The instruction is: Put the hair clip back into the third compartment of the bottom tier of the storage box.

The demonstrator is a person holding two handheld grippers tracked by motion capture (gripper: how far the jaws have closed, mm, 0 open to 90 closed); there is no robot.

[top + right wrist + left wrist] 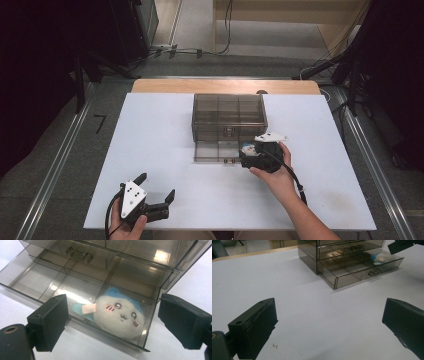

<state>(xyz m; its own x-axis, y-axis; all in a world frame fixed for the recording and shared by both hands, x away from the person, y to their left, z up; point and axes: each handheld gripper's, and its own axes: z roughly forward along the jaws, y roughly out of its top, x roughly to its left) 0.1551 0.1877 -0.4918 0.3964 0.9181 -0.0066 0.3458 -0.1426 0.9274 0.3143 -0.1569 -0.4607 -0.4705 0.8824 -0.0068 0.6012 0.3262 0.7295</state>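
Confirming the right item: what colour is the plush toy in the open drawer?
White plush toy with blue top, clearest in right gripper view.

You're looking at a glossy, smoky transparent plastic drawer box (140, 255), a fuzzy white-and-blue cloth plush toy (120, 315) (soft nap), a smooth matt white table sheet (165, 150), and matt black jaws.

In the high view, the right gripper (248, 151) covers most of the small white-and-blue plush toy (245, 147). The smoky transparent plastic drawer cabinet (140, 255) runs off the right gripper view's top edge. A tiny metal speck (274, 346) on the white surface (312, 315) is too small to identify.
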